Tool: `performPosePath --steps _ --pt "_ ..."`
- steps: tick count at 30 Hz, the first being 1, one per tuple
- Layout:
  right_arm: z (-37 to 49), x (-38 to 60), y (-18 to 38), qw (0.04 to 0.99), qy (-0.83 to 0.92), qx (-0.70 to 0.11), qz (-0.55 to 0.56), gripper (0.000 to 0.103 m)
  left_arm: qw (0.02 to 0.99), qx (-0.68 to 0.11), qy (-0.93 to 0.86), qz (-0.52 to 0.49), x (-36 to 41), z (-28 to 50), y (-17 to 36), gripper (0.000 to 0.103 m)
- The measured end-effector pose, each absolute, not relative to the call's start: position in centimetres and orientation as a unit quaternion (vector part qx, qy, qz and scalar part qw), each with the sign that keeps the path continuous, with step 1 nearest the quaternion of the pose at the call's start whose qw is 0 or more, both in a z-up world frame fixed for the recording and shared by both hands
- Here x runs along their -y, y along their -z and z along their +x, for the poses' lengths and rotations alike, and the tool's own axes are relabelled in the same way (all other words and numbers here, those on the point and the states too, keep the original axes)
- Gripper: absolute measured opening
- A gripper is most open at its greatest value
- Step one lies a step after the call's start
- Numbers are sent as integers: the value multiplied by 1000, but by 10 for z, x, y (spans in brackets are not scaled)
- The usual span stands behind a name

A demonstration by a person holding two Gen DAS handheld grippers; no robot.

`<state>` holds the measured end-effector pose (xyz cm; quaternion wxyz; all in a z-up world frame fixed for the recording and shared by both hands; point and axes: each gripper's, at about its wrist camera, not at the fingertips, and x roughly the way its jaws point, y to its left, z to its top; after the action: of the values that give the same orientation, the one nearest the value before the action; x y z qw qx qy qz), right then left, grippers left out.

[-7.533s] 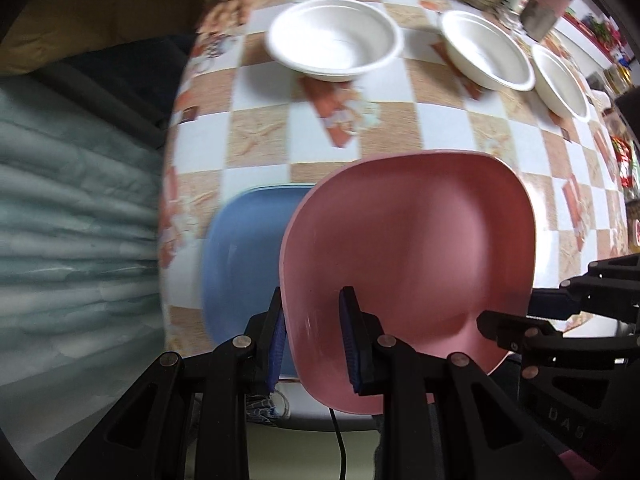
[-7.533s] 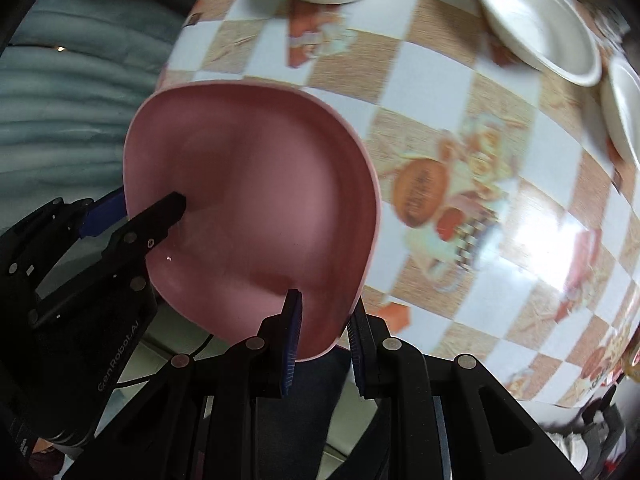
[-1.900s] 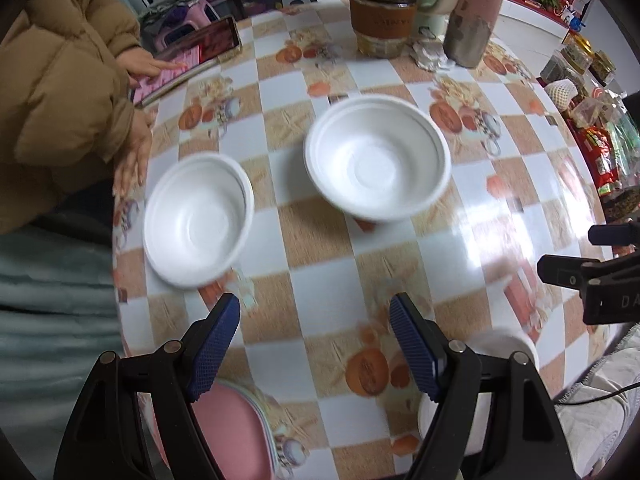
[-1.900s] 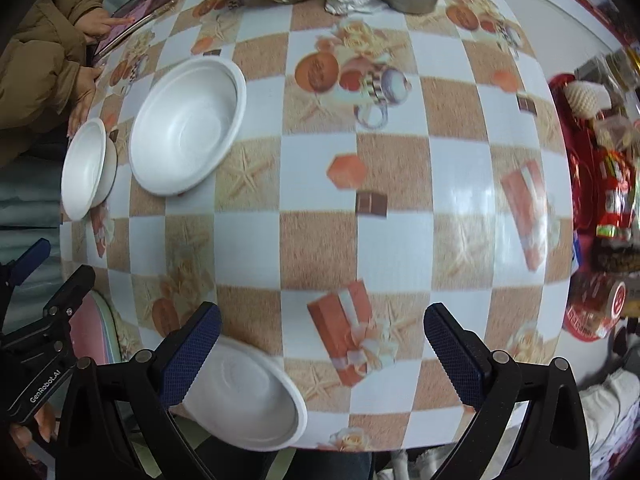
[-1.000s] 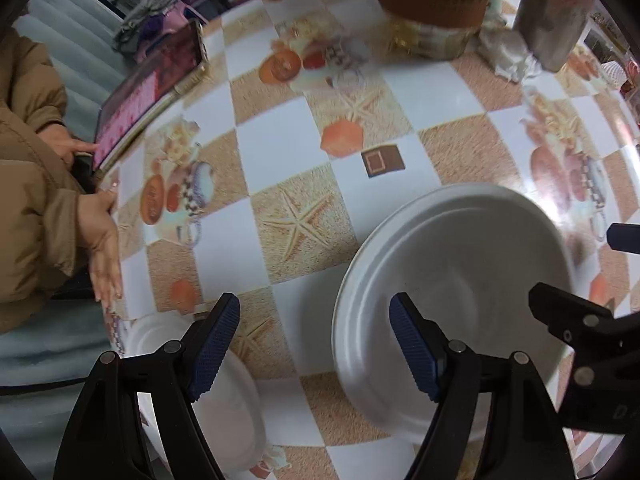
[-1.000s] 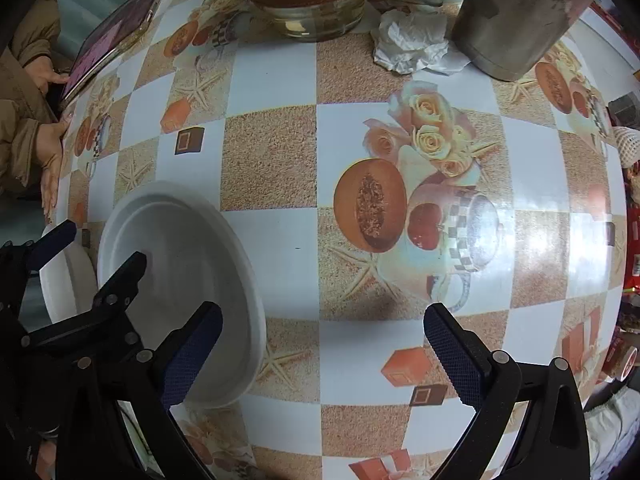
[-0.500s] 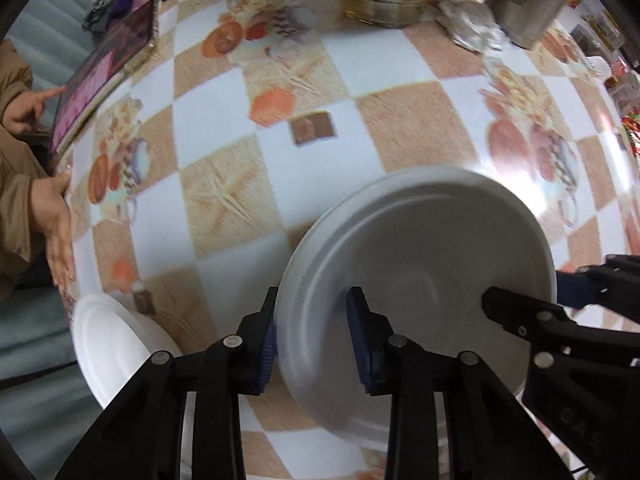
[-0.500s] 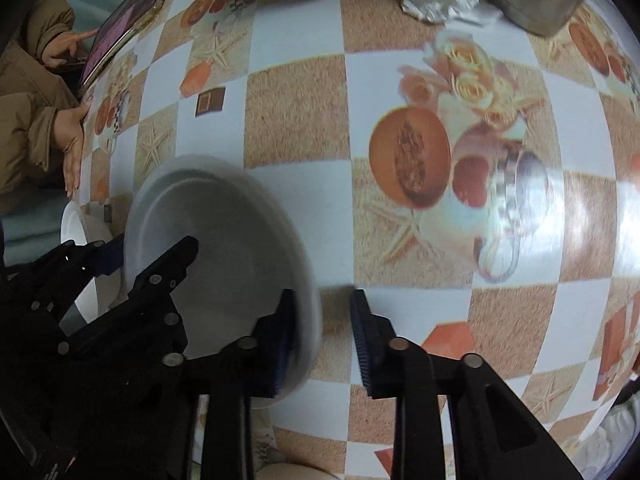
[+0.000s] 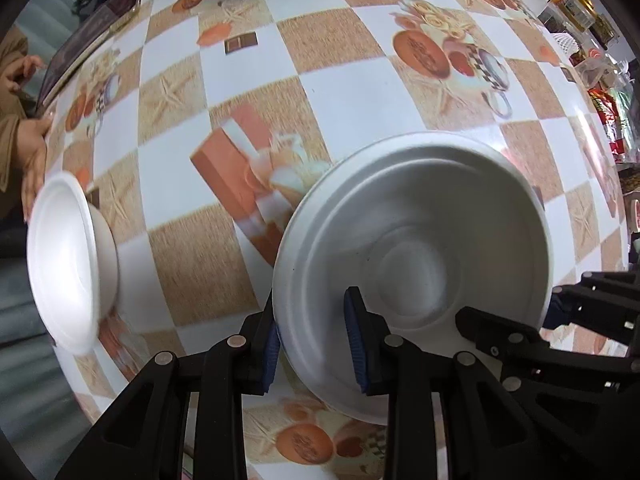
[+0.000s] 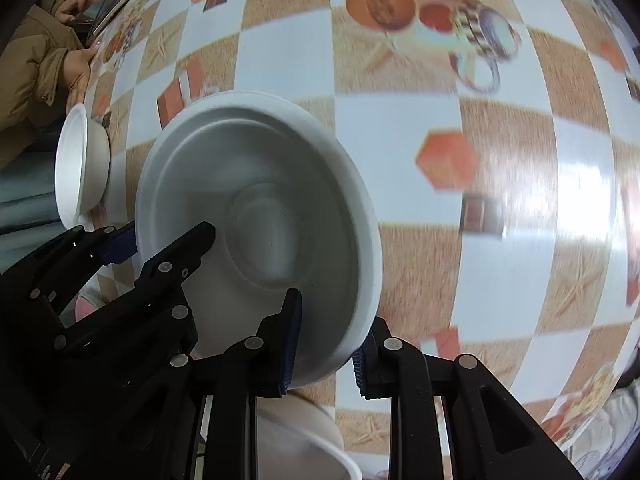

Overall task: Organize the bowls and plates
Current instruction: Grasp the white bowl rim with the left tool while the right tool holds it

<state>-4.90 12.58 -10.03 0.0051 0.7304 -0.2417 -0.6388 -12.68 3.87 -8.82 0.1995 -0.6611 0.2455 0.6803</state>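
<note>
Fingers of both our grippers clench the rim of one white foam bowl (image 9: 412,236) held above the checkered counter (image 9: 344,92). Our left gripper (image 9: 314,340) grips the bowl's near-left rim, one blue pad inside and one outside. Our right gripper (image 10: 326,336) pinches the rim on the bowl's opposite side the same way. Left of the held bowl, a second white bowl (image 9: 72,260) sits at the counter's edge, near a person's hand (image 9: 32,160).

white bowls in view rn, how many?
3. One bowl held at its rim by both grippers, a second at the table edge near a person's hand, a third partly hidden under the right gripper.
</note>
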Motion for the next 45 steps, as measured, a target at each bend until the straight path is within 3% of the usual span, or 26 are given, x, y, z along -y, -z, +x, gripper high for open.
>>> performPosePath --steps 11,23,40,42,45 --pt "-69 -103 82 0 653 228 722 26 206 -257 -696 -638 -45 -95 65 32" --pt "-35 -101 37 2 667 219 713 26 221 -263 -705 -620 -23 -60 16 32" --pt "28 -73 50 -13 624 235 745 26 271 -311 -657 -631 -5 11 29 32" --pt "32 -74 51 -13 623 232 747 26 274 -315 -654 -630 -5 14 31 35" --pt "35 -72 54 -9 618 235 750 26 282 -322 -648 -631 -2 17 32 50"
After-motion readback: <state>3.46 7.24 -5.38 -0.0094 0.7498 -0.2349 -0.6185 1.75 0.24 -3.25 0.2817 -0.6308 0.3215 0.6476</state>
